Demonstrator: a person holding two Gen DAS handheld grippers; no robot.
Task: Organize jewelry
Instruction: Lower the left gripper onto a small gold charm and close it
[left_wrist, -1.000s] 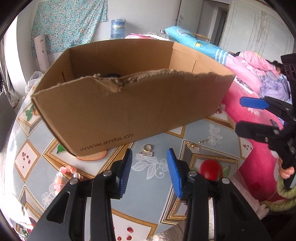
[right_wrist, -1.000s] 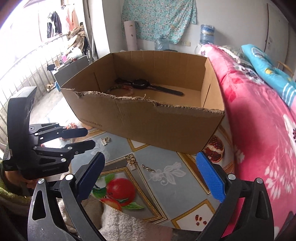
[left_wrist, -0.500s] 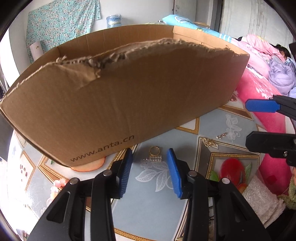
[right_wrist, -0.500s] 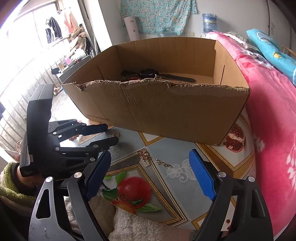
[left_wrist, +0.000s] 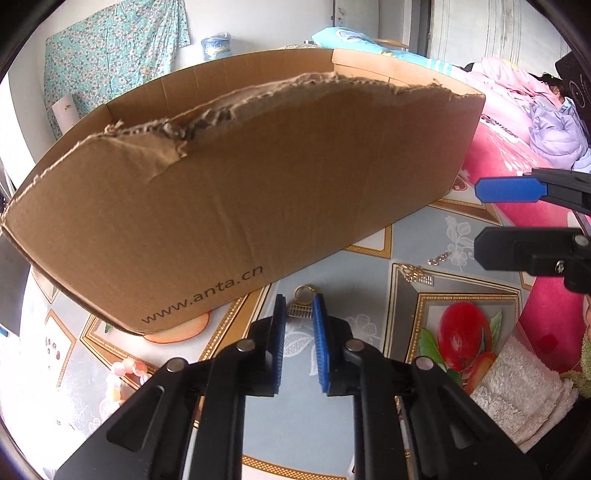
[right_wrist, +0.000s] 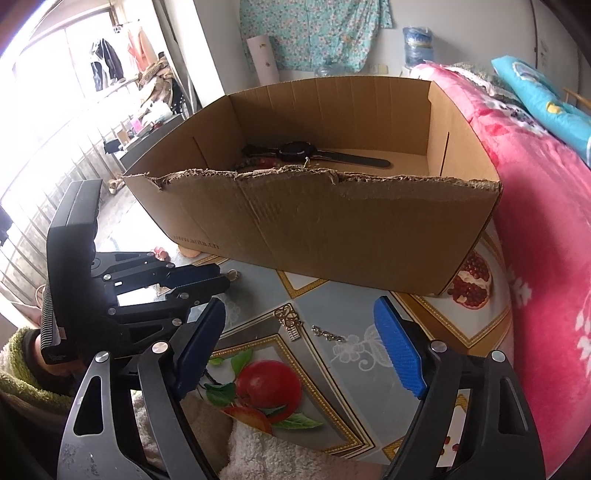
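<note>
Cardboard box (right_wrist: 332, 236) blocks ahead; tabletop (right_wrist: 354, 373) w/ free room.

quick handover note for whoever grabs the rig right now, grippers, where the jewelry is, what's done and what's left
Left hand-held gripper: jaws closing around the gold ring charm on the table in front of the cardboard box; a grip is not yet clear.
Right hand-held gripper: jaws wide and closing slightly, nothing between them, above the gold pendant and small chain piece.
Done: a black watch and a reddish bracelet lie in the box.
Left: the ring charm, pendant, chain piece and pink bead bracelet by the box's left corner are still on the table.
</note>
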